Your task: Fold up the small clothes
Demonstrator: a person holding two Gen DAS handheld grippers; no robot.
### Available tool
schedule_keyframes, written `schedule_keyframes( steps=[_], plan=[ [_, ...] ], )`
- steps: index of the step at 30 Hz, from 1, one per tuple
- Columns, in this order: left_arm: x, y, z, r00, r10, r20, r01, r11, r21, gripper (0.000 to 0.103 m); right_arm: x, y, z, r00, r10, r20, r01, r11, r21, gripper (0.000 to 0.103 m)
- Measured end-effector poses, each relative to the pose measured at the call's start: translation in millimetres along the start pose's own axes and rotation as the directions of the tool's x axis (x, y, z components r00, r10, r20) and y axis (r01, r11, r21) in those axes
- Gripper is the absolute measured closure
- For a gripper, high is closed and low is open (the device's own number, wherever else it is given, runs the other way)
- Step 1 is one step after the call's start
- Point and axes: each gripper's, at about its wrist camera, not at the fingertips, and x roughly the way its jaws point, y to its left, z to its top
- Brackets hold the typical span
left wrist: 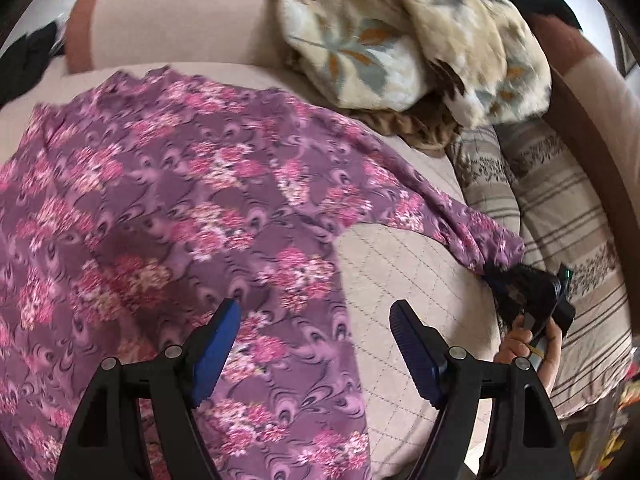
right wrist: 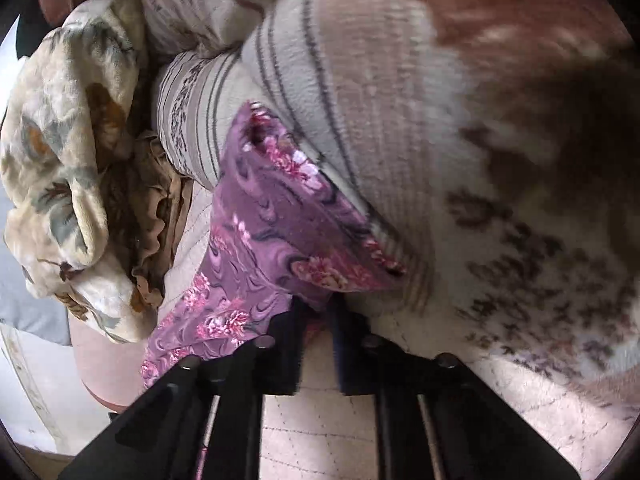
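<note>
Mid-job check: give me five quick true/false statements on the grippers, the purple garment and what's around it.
1. The right gripper is shut on the purple floral garment. True.
2. The left gripper is clamped on that garment. False: its jaws stand open above it.
3. The garment lies on a quilted beige bedcover. True.
4. The striped pillows lie on top of the garment. False: they sit beside its held end.
5. The leaf-print blanket is folded flat. False: it is bunched up.

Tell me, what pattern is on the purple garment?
Pink flower clusters on purple garment, clearest in the left wrist view.
</note>
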Motion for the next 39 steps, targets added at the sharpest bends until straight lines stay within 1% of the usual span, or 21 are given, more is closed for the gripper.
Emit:
schedule_keyframes(
  steps=[1,2,3,4,5,10,12,15,18,21,23,25,26,27,28,29,30,32,36,37,39],
  plan=[
    [-4,7,0,1.000,0.000,0.007,0.001,1.000,-0.016,0.022,-3,-2,-1,1.000,0.014,-0.001,-0.014,1.000,0.014,0.092],
    [-7,10,0,1.000,0.000,0.013,0.000,1.000,-0.021,0.022,-7,-4,-3,1.000,0.022,-0.002,-0.022,0.999,0.024,0.086],
    [-9,13,-1,1.000,0.003,0.017,-0.003,1.000,-0.024,0.022,-10,-6,-4,1.000,-0.008,0.008,0.008,0.999,0.037,0.082],
    [-10,15,-1,1.000,0.005,0.019,-0.004,1.000,-0.027,0.022,-12,-10,-5,1.000,-0.025,0.016,0.025,0.998,0.052,0.066],
    [-10,17,-1,1.000,0.001,0.018,0.000,1.000,-0.031,0.022,-13,-12,-5,1.000,-0.010,0.020,0.009,0.998,0.065,0.063],
    [-6,15,-2,1.000,-0.009,0.004,0.009,1.000,-0.028,0.022,-5,3,-1,0.993,-0.098,0.066,0.100,0.994,-0.035,0.063],
    [-7,15,-4,1.000,-0.013,0.006,0.013,1.000,-0.021,0.022,-6,8,-1,0.989,-0.114,0.091,0.120,0.990,-0.069,0.091],
    [-13,20,-7,1.000,-0.018,0.017,0.018,1.000,-0.018,0.022,-23,20,-6,0.989,-0.060,0.139,0.073,0.993,-0.096,0.092],
    [-23,33,-9,0.999,-0.013,0.037,0.014,1.000,-0.025,0.022,-58,69,-32,0.975,0.032,0.221,0.033,0.959,-0.283,0.092],
    [-35,55,-9,0.998,-0.026,0.049,0.028,0.998,-0.051,0.022,-86,127,-87,0.965,0.147,0.218,-0.022,0.871,-0.490,0.092],
    [-45,76,-8,0.998,-0.036,0.057,0.041,0.996,-0.081,0.022,-96,165,-130,0.960,0.201,0.196,-0.036,0.780,-0.624,0.092],
    [-56,99,-9,0.996,-0.055,0.070,0.063,0.992,-0.112,0.022,-103,198,-185,0.956,0.255,0.145,-0.060,0.655,-0.754,0.092],
    [-64,115,-9,0.994,-0.065,0.083,0.076,0.988,-0.135,0.022,-103,213,-219,0.956,0.280,0.087,-0.092,0.567,-0.818,0.092],
    [-69,127,-9,0.993,-0.069,0.093,0.083,0.985,-0.154,0.022,-100,221,-244,0.956,0.291,0.033,-0.124,0.504,-0.855,0.092],
    [-75,144,-8,0.992,-0.077,0.103,0.095,0.979,-0.179,0.022,-96,227,-274,0.956,0.292,-0.034,-0.163,0.433,-0.887,0.092],
    [-79,158,-9,0.991,-0.084,0.109,0.104,0.975,-0.198,0.022,-93,229,-300,0.956,0.279,-0.089,-0.195,0.380,-0.904,0.092],
    [-81,170,-8,0.990,-0.089,0.111,0.111,0.970,-0.215,0.022,-87,230,-329,0.955,0.252,-0.155,-0.233,0.320,-0.918,0.092],
    [-85,197,-6,0.992,-0.097,0.085,0.115,0.960,-0.256,0.022,-65,227,-381,0.951,0.165,-0.263,-0.296,0.225,-0.928,0.092],
    [-75,238,-8,0.988,-0.133,0.076,0.150,0.946,-0.288,0.022,-9,200,-441,0.916,-0.058,-0.397,-0.385,0.145,-0.911,0.088],
    [-70,246,-10,0.987,-0.146,0.072,0.161,0.941,-0.298,0.022,1,191,-450,0.905,-0.110,-0.411,-0.395,0.142,-0.908,0.087],
    [-57,259,-13,0.980,-0.195,0.049,0.200,0.914,-0.353,0.022,16,174,-461,0.859,-0.222,-0.460,-0.432,0.166,-0.887,0.083]
  ],
)
